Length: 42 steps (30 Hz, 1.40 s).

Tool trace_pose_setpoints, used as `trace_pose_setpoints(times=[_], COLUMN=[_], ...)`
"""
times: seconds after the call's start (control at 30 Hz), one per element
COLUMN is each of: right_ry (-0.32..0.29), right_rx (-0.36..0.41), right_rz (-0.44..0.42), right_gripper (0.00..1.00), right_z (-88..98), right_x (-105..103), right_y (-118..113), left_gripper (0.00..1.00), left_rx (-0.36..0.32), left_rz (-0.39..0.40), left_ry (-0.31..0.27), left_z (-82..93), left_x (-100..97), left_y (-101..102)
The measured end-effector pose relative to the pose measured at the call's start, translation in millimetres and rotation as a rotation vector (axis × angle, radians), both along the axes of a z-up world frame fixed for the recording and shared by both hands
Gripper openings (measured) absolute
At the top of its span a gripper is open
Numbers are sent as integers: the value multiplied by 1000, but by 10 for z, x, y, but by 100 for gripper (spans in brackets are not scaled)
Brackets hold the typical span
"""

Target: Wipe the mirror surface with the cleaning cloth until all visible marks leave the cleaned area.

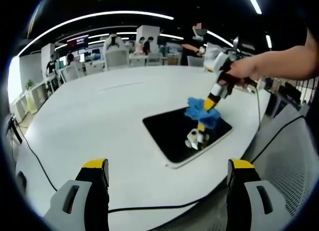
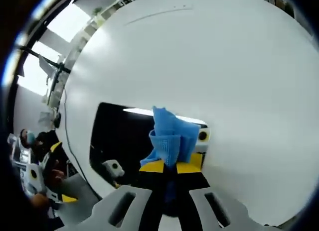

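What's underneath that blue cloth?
The blue cloth, pinched in the right claw, sits on the dark mirror lying on the white table. Any marks beneath the cloth are covered.

We are looking across a broad white tabletop point(image 1: 99, 116) into an open office: long ceiling light strips point(image 1: 104, 16) are glowing at twelve o'clock, white desks and chairs point(image 1: 117, 57) are standing beyond, a black cable point(image 1: 37, 161) trailing at eight o'clock.
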State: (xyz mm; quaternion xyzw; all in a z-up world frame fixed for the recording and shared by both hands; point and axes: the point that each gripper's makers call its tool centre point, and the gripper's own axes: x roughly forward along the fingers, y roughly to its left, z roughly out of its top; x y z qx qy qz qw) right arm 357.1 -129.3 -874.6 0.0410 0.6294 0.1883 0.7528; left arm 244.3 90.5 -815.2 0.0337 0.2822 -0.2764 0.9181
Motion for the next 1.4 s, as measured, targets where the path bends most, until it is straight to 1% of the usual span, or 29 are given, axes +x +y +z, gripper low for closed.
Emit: trace_pose_setpoints(times=[0.23, 0.43, 0.53, 0.63, 0.73, 0.93, 1.0, 1.07, 1.13, 1.2, 1.27, 1.4], right_ry=[-10, -40, -48, -89, -98, -123, -124, -126, -158, -163, -178, -215], right_rx=[-25, -48, -55, -64, -52, -61, -38, -25, -44, -25, -27, -22], right_rz=[18, 22, 22, 40, 21, 15, 19, 13, 31, 13, 8, -30], right_gripper=[0, 0, 0, 0, 0, 0, 1, 1, 1, 1, 1, 1], right_z=[6, 7, -1, 3, 8, 22, 36, 80, 119, 202, 292, 501], right_x=[147, 249, 249, 240, 236, 237, 227, 193, 213, 199, 214, 286], right_y=[-6, 17, 11, 12, 1, 3, -8, -41, -108, -160, -254, -482], left_gripper=[99, 99, 99, 99, 99, 99, 99, 99, 99, 99, 99, 99], left_rx=[0, 1, 2, 1, 0, 1, 1, 6, 6, 5, 5, 8], left_rz=[5, 3, 3, 0, -2, -3, -2, 0, 3, 9, 10, 7], left_ry=[2, 3, 3, 3, 3, 0, 1, 0, -1, -2, -2, 1], left_z=[-1, 1, 3, 7, 6, 3, 5, 4, 4, 7, 6, -3], left_x=[0, -5, -6, -8, -5, 2, 2, 3, 6, 11, 13, 11], left_y=[5, 1, -1, -9, -11, -10, -15, -10, -5, 1, 2, -2])
